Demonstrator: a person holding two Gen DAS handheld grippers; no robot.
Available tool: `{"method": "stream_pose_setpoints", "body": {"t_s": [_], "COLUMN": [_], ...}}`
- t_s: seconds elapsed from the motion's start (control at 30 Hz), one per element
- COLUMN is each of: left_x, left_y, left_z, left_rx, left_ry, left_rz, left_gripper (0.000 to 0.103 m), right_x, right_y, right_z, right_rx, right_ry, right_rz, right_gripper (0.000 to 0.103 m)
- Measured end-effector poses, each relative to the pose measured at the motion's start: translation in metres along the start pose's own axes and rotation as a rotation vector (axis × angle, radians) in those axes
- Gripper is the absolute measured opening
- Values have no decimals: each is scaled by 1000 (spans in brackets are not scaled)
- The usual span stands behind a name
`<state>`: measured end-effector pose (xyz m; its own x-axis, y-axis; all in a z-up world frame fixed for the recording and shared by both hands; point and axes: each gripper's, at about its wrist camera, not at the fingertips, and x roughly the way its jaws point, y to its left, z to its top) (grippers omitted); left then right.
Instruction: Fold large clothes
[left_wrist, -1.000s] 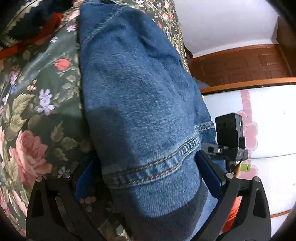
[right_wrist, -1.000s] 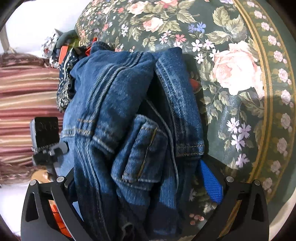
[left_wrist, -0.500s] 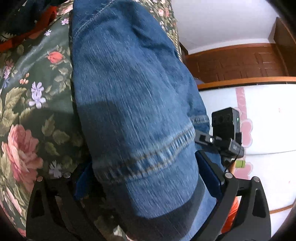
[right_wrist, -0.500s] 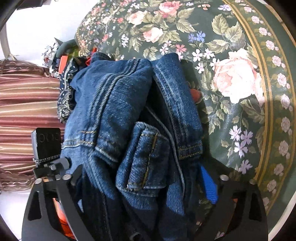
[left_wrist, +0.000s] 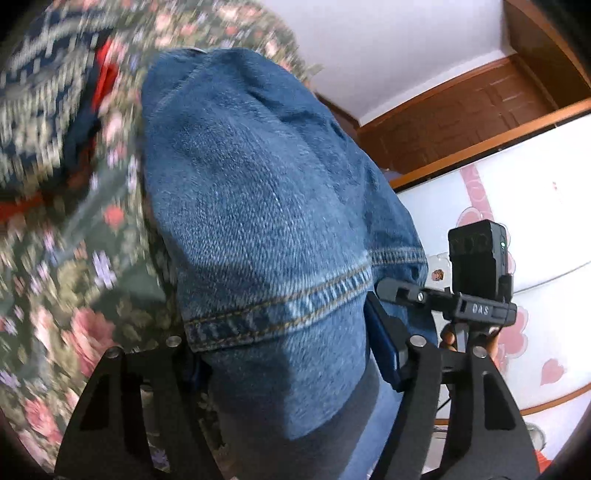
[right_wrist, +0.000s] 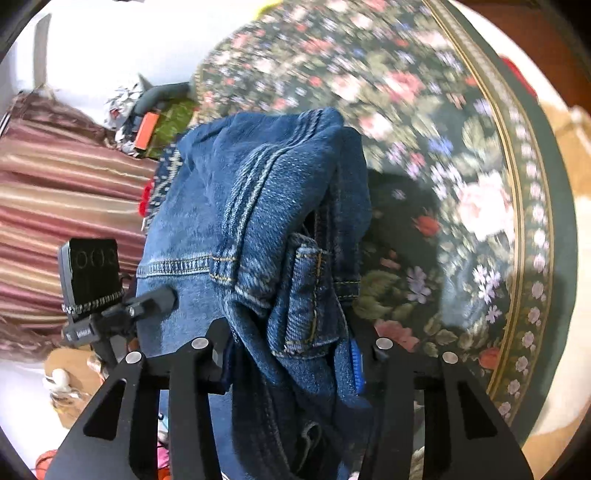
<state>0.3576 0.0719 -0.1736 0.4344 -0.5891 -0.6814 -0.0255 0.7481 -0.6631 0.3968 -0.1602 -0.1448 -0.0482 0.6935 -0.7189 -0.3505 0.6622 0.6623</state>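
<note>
We hold the blue jeans lifted above the floral bedspread, both grippers clamped on the denim. Our left gripper has its jaws closed on a thick fold just below a stitched hem. Our right gripper pinches a bunched part near the waistband, its blue pad pressed into the cloth. The jeans hang forward over the bedspread, which is blurred
</note>
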Motion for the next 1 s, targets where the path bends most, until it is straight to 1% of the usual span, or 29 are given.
{"method": "stream_pose_setpoints", "body": {"t_s": [0.13,0.27,0.4,0.5,0.6,0.63,0.77,1.0], "left_x": [-32,-78,-125,-147,-177,-181,-213,-250], "left_y": [-11,-21,-20,-15,0,5,24,73], "left_z": [10,29,41,48,55,62,75,99], "left_rx": [48,99,131,142,141,138,131,90], "left_ry": [-61,-137,-236,-290,-330,-340,-379,-411], "left_rz": [-1,3,8,18,34,41,89,185], "left_gripper": [68,68,68,68,68,68,68,68], "right_x": [-11,-14,-16,-11,2,9,35,98], "right_y": [31,61,99,125,147,156,177,204], "right_z": [12,29,48,64,80,87,104,138], "right_rx": [-42,-84,-155,-196,-221,-229,-241,-243], "right_ry": [-57,-110,-170,-195,-208,-209,-208,-161], "right_rz": [12,36,44,61,81,88,119,171], "right_gripper": [42,42,42,42,42,42,42,42]}}
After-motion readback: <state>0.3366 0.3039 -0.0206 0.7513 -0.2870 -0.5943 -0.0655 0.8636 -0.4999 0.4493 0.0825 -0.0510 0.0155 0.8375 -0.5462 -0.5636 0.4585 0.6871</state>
